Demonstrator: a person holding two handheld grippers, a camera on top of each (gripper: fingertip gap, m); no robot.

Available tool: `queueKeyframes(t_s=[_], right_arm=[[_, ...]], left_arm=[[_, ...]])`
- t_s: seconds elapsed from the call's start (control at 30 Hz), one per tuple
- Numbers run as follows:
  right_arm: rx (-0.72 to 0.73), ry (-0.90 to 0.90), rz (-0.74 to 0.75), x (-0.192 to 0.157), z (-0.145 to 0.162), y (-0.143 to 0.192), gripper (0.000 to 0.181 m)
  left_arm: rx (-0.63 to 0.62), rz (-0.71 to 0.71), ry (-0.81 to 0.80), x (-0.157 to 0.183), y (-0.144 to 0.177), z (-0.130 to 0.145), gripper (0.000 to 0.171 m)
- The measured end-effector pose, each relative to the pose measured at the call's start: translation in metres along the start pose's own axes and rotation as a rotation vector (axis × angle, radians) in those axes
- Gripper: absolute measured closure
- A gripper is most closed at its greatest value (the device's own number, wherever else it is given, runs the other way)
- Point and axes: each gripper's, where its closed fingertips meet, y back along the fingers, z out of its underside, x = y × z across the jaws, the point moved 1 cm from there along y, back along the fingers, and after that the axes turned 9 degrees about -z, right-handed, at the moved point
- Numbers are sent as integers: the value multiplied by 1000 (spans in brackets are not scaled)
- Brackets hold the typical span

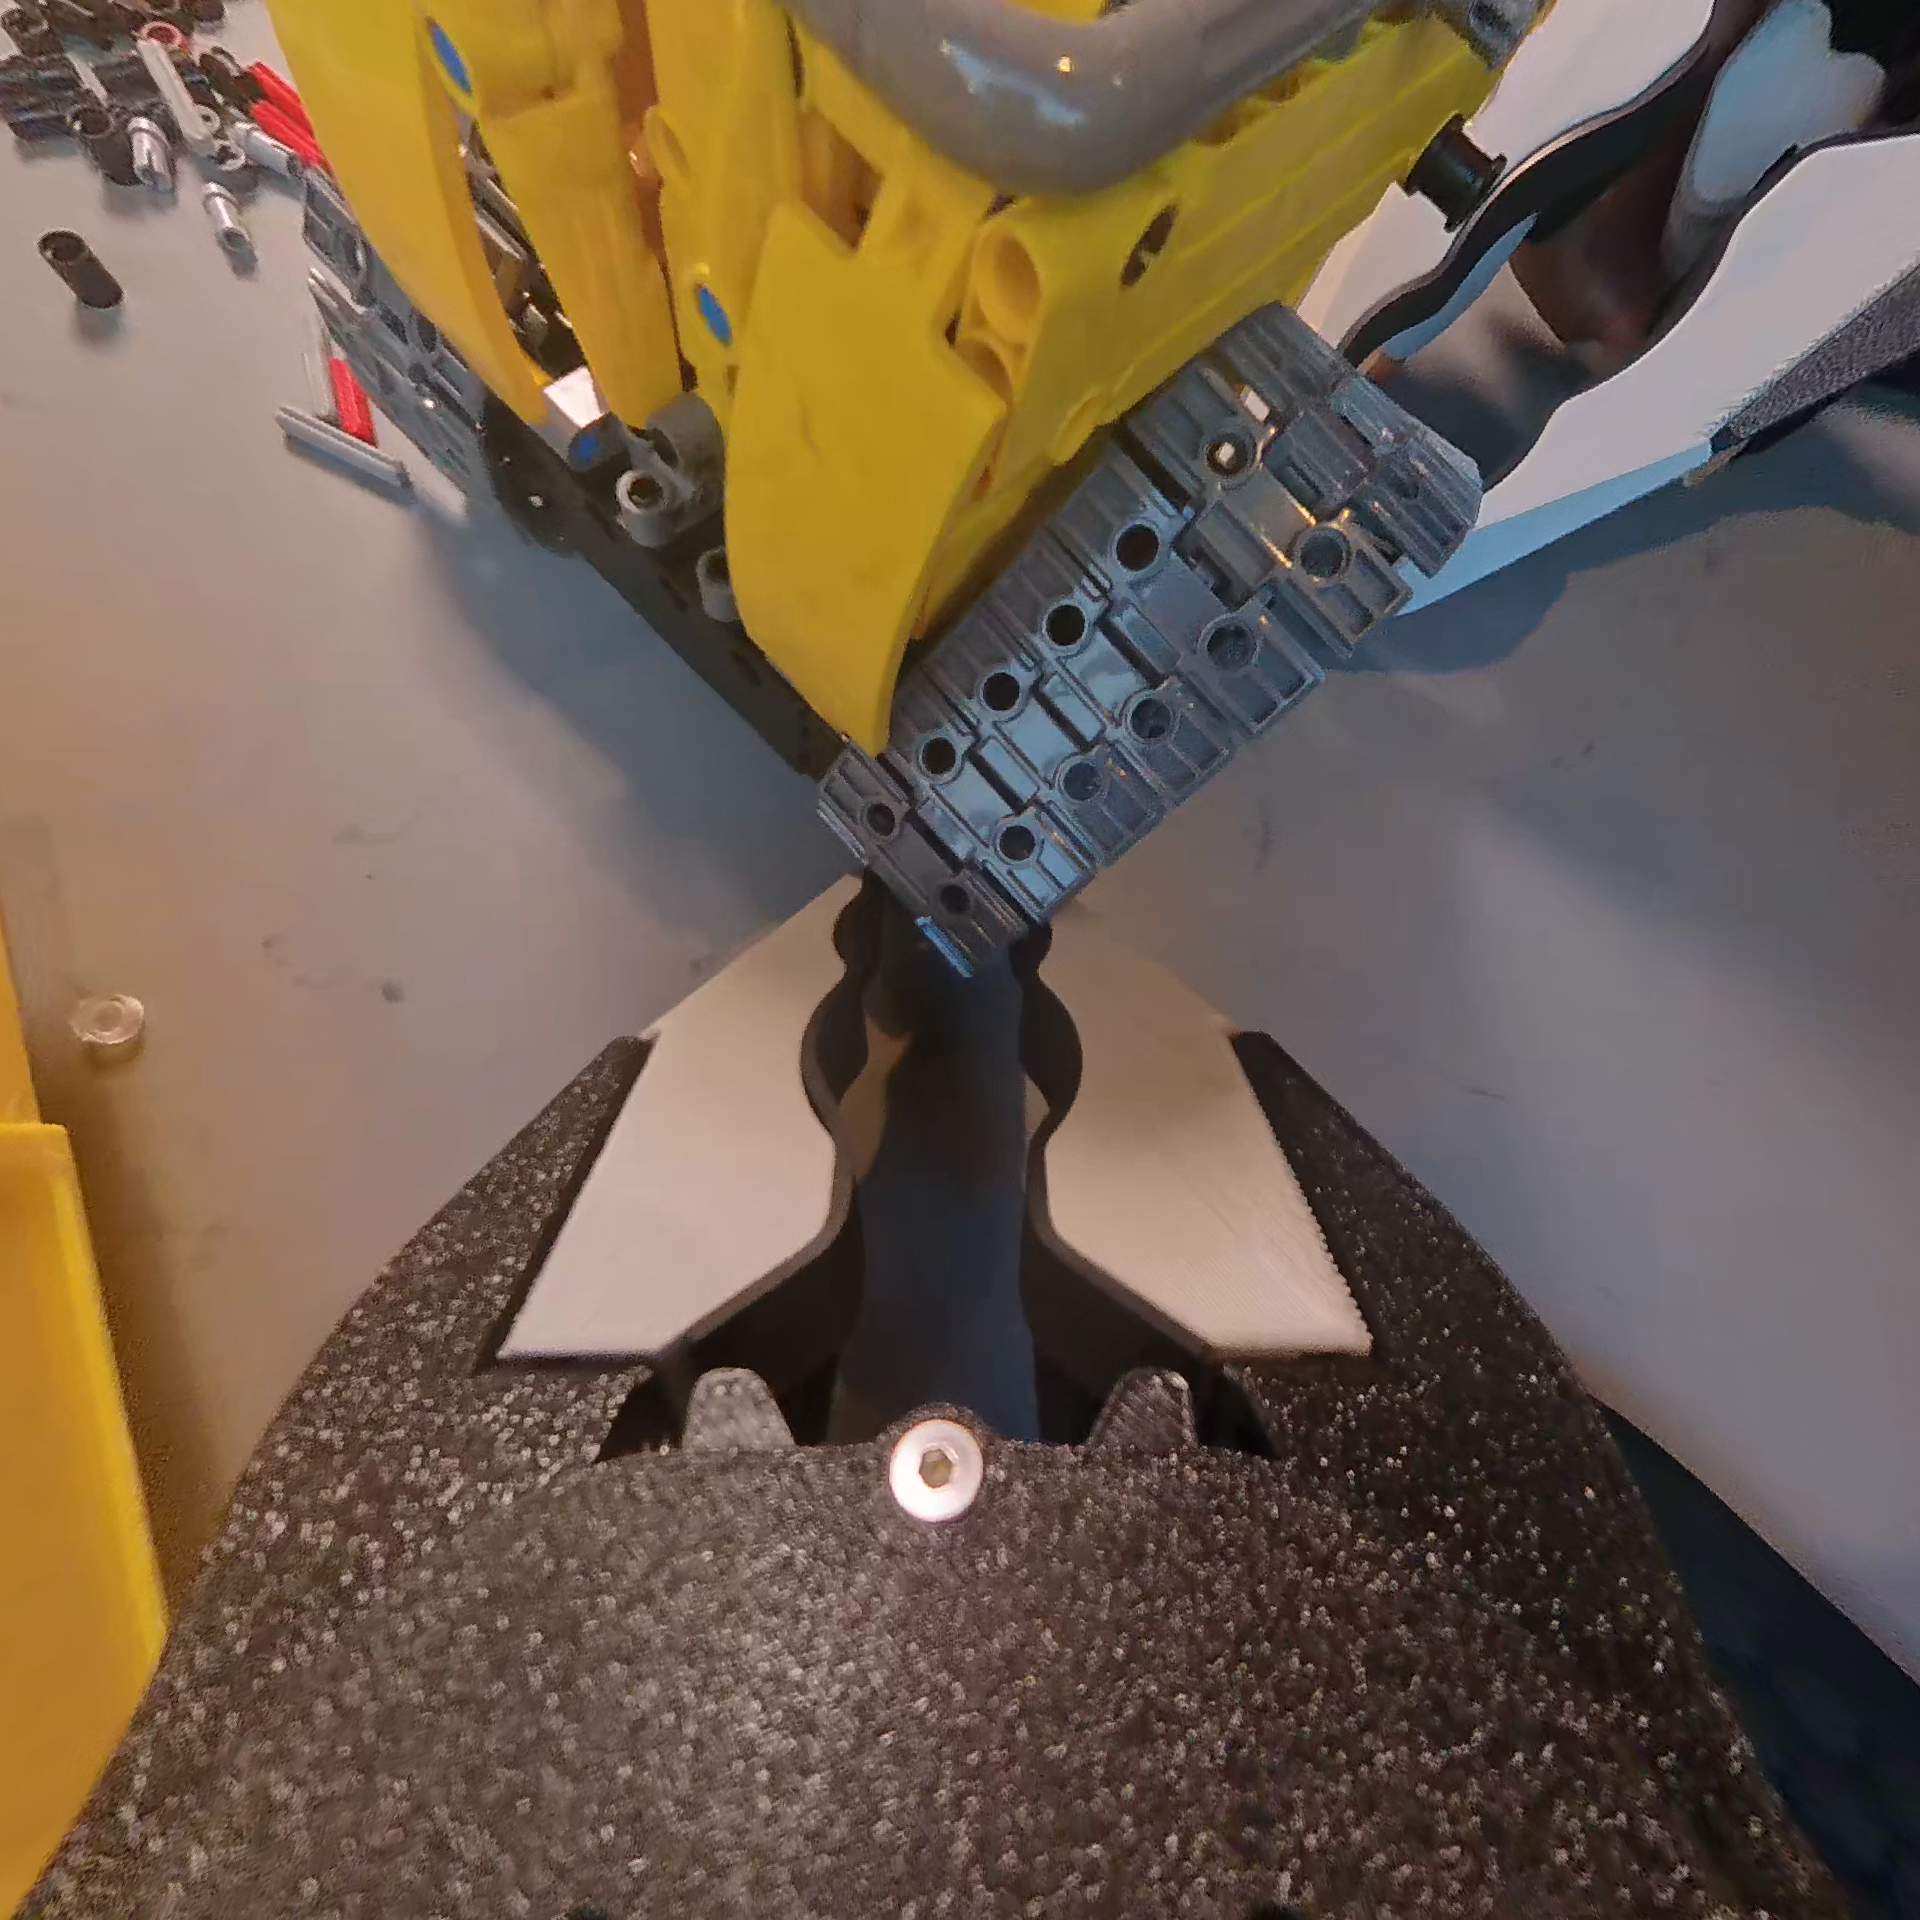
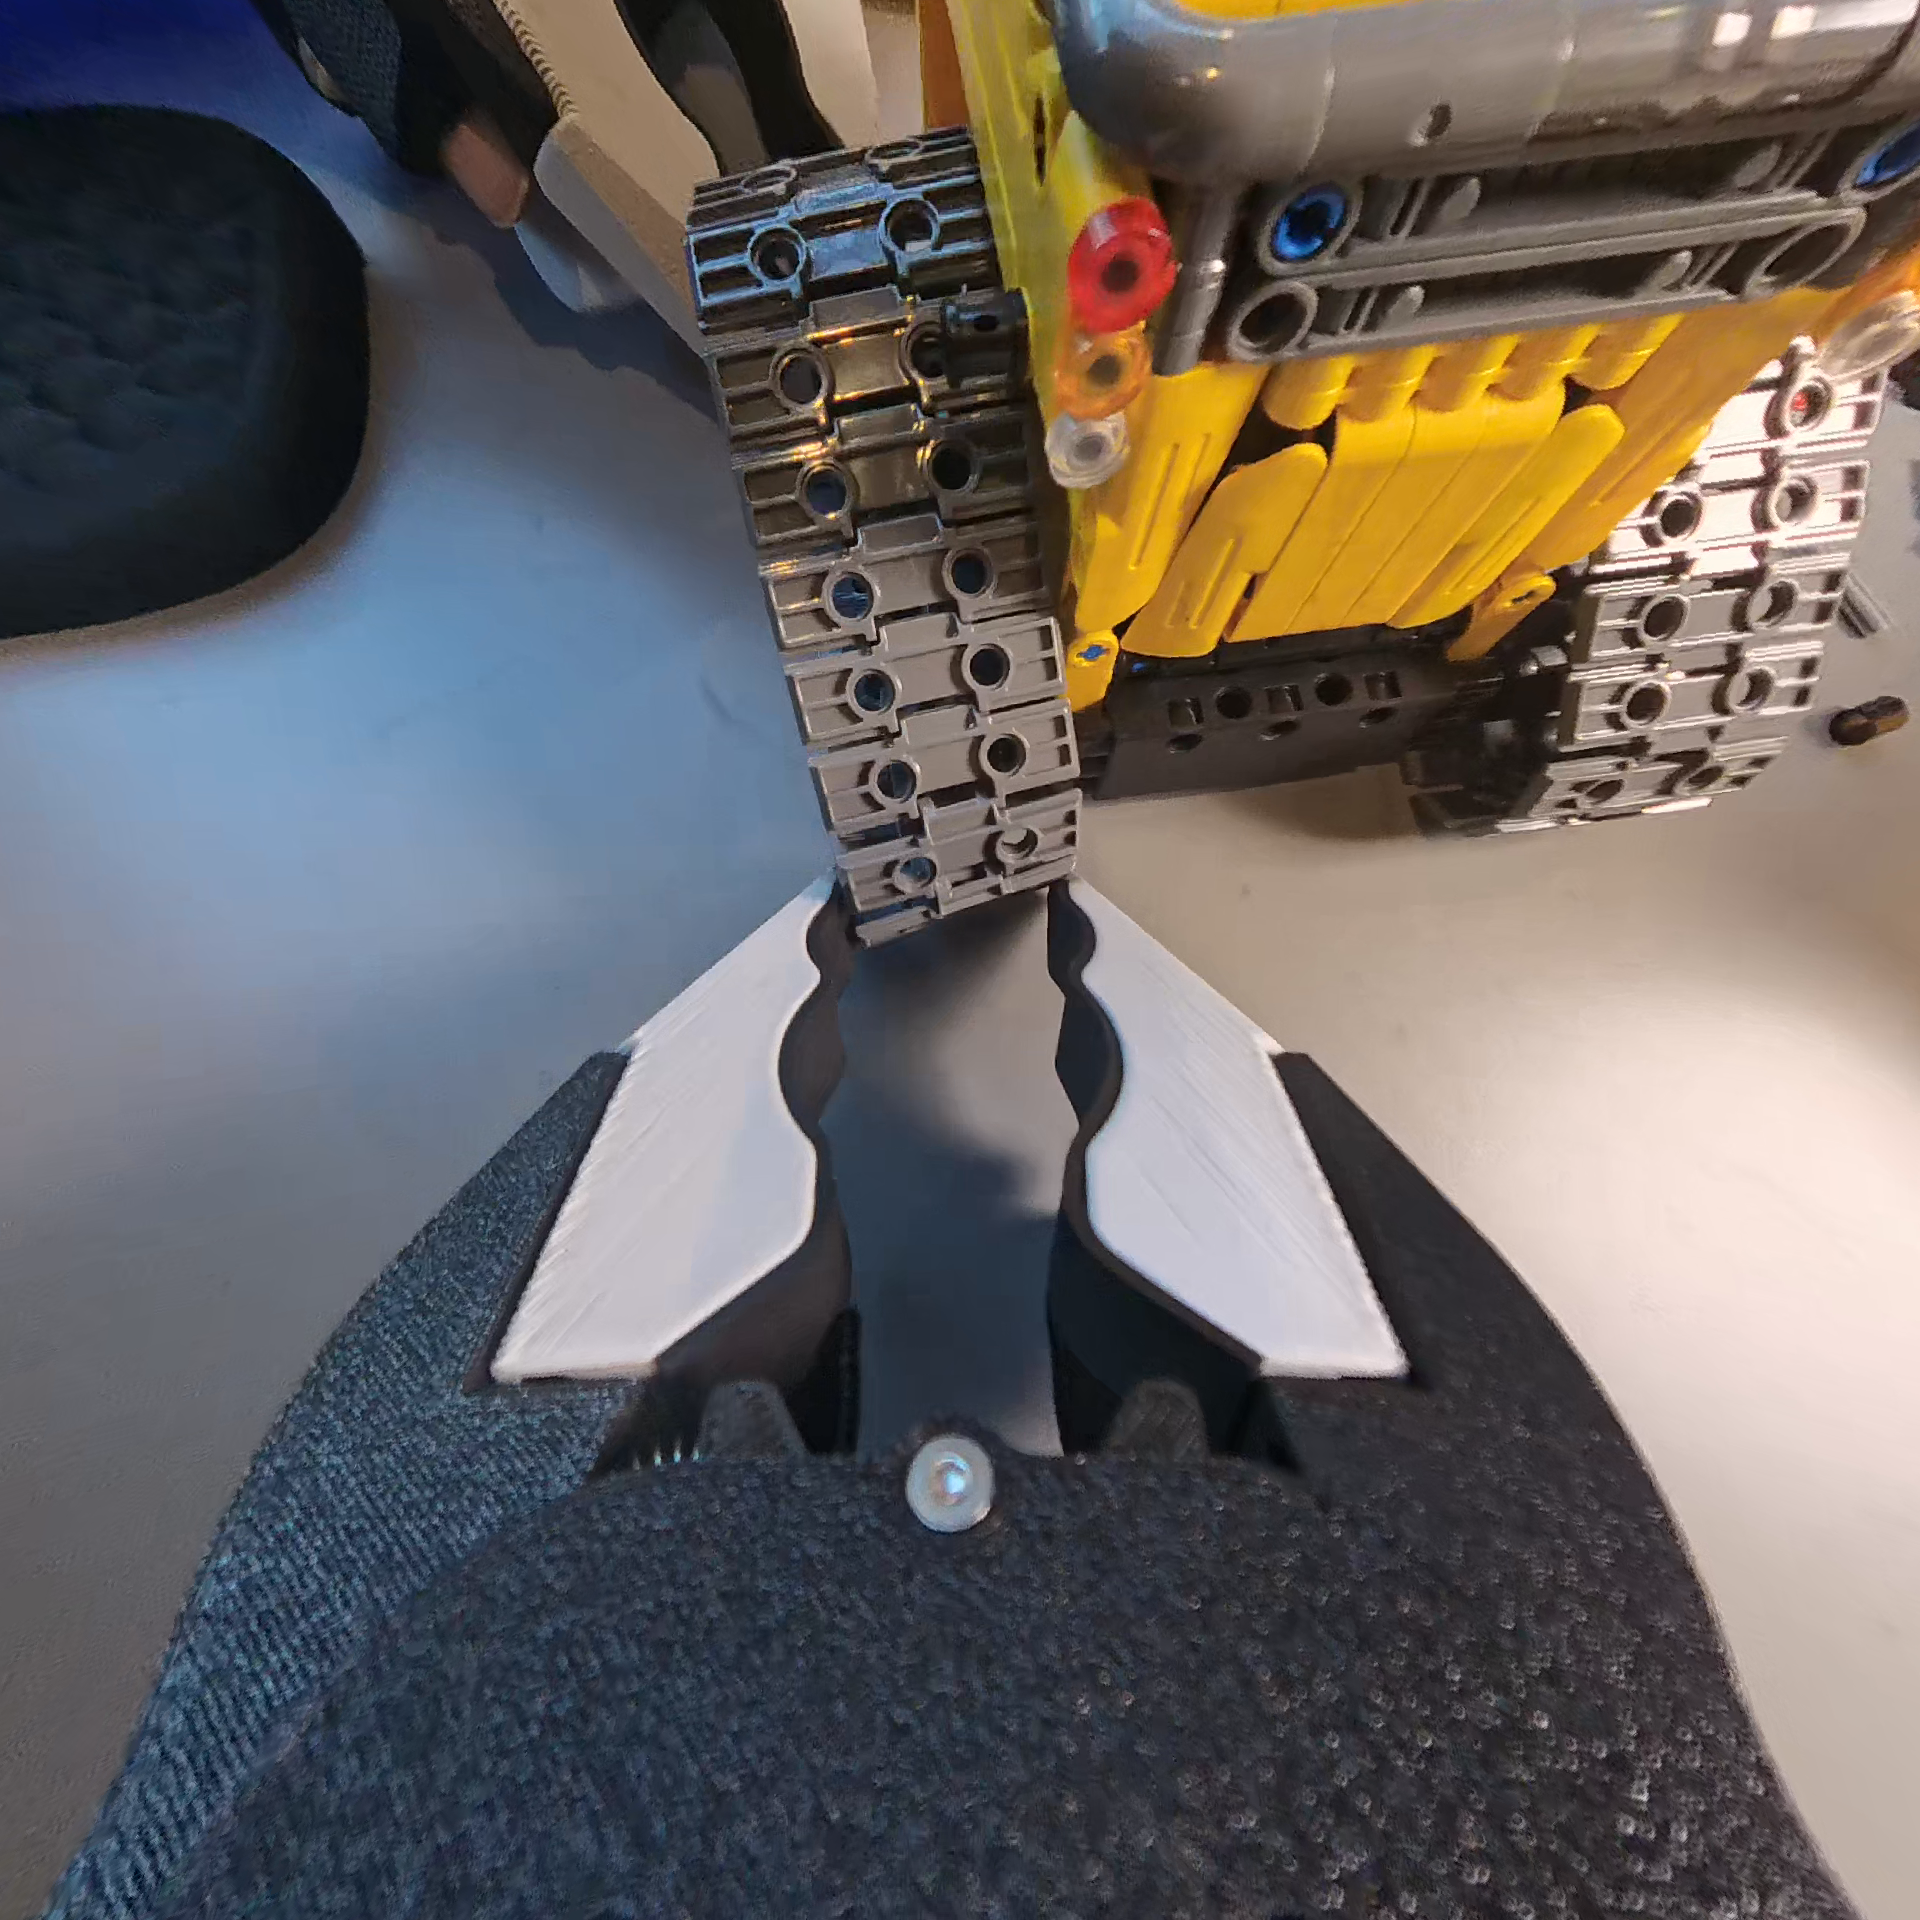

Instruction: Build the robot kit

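A yellow brick-built tracked vehicle (image 1: 852,520) stands on the grey table, and it also shows in the right wrist view (image 2: 1351,499). My left gripper (image 1: 948,928) is shut on the near end of its grey link track (image 1: 1122,665), with the fingertips on either side of the last links. My right gripper (image 2: 948,902) is shut on the opposite end of the same track (image 2: 914,582). The right gripper (image 1: 1558,312) shows far off at the upper right of the left wrist view. The left gripper (image 2: 613,197) shows at the top left of the right wrist view. A second track (image 2: 1714,623) is on the vehicle's far side.
Loose small black, red and silver parts (image 1: 135,104) lie at the far left, with a black tube (image 1: 78,270) and a clear stud (image 1: 109,1023). A yellow bin (image 1: 52,1351) is at the left edge. A black cushion-like object (image 2: 156,364) and a gloved hand (image 2: 468,135) are at the left. The left gripper's tips are roughly 11 centimeters from the right gripper's. To the clear stud (image 1: 109,1023): left tips about 12 centimeters, right tips about 25 centimeters.
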Motion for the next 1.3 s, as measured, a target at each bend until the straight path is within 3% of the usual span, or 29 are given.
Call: queueKeyframes(t_s=[0.27,0.5,0.83,1.03,1.3], right_arm=[[49,-53,-60,-4,-1,24,144],[24,-32,-5,-1,8,32,144],[19,43,22,4,2,42,144],[133,125,14,-4,-15,65,143],[231,190,28,-23,-42,89,143]], left_arm=[[5,35,-30,11,1,0,133],[2,31,-38,16,5,4,124],[135,-166,-13,11,34,6,132],[257,-213,-54,28,51,-16,138],[396,-355,-335,80,57,-65,133]])
